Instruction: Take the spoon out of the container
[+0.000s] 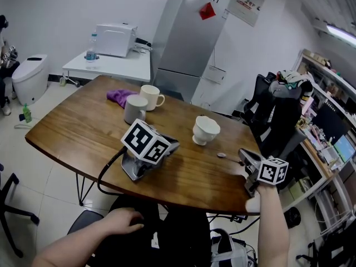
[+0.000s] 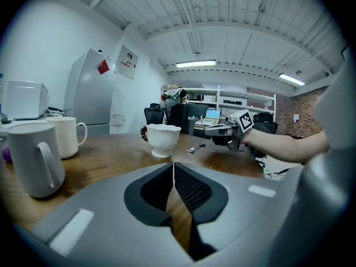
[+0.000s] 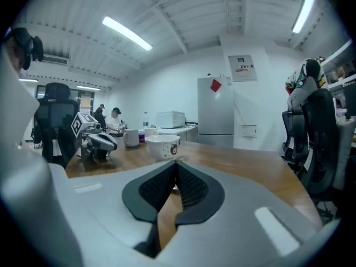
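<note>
A white footed bowl (image 1: pixel 206 129) stands on the wooden table (image 1: pixel 83 132), and no spoon shows inside it. The small metal spoon (image 1: pixel 222 155) lies flat on the table to the bowl's right, its handle pointing at my right gripper (image 1: pixel 245 156). A hand holds that gripper low over the table's right edge; its jaws are shut, with only a pale sliver of the spoon showing below and beyond the pads. My left gripper (image 1: pixel 171 147) rests on the table with no hand on it, its jaws shut and empty. In the left gripper view the bowl (image 2: pixel 163 139), spoon (image 2: pixel 196 147) and right gripper (image 2: pixel 219 131) line up.
Two mugs (image 1: pixel 135 109) (image 1: pixel 151 96) and a purple cloth (image 1: pixel 118 96) sit at the table's far left. A black office chair (image 1: pixel 275 121) stands close by the right edge. The person's left hand (image 1: pixel 119 221) rests on the lap. A fridge (image 1: pixel 186 43) and a side table (image 1: pixel 111 65) stand behind.
</note>
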`<state>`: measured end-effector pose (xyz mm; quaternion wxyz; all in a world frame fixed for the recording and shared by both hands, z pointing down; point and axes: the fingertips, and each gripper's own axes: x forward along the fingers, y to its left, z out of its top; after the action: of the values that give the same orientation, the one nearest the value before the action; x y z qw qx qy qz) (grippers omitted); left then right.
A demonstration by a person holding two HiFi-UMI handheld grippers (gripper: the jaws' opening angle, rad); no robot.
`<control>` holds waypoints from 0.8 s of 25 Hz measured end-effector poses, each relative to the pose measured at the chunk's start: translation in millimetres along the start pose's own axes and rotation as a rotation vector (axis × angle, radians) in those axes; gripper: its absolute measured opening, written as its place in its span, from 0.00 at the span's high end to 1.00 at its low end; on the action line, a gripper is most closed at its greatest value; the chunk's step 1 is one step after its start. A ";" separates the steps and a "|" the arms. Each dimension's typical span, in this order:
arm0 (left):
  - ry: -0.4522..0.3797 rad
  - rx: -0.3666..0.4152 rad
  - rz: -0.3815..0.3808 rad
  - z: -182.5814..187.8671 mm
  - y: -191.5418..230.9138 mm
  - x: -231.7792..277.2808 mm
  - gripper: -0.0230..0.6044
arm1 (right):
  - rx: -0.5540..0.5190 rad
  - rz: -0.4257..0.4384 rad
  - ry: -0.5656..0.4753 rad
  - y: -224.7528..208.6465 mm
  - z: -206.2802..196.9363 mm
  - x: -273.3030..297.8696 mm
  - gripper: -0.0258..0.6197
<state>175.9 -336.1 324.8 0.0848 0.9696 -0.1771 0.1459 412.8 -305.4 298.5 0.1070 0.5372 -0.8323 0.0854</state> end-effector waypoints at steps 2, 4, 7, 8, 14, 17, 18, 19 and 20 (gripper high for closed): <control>0.000 0.000 0.000 -0.2 -0.2 0.1 0.94 | -0.003 0.033 -0.009 17.0 -0.8 5.8 0.96; 0.000 0.000 -0.001 -0.2 0.1 -0.3 0.94 | -0.006 0.061 -0.016 31.2 -0.7 11.4 0.96; -0.001 0.000 -0.002 0.4 0.3 -0.7 0.94 | -0.019 0.093 -0.016 48.0 -2.0 18.7 0.96; -0.002 0.001 -0.002 0.6 0.2 -0.8 0.94 | -0.022 0.103 -0.013 53.2 -3.3 20.7 0.96; -0.001 0.001 0.000 0.5 0.0 0.0 0.94 | 0.009 0.151 -0.024 72.9 -5.6 24.1 0.96; 0.000 0.001 0.000 0.5 -0.1 -0.2 0.94 | 0.020 0.151 -0.038 74.2 -4.3 22.0 0.96; 0.000 0.001 -0.001 0.5 0.0 -0.2 0.94 | 0.018 0.152 -0.049 74.7 -3.2 20.7 0.96; 0.000 0.001 -0.001 0.5 0.1 -0.4 0.94 | 0.016 0.155 -0.061 75.5 -1.8 19.4 0.96; 0.000 0.001 -0.001 0.6 0.4 -0.6 0.94 | 0.013 0.157 -0.073 76.2 -0.4 18.3 0.96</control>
<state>175.4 -336.4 324.1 0.0843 0.9698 -0.1766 0.1459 336.0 -290.2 301.8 0.0664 0.4735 -0.8747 0.0793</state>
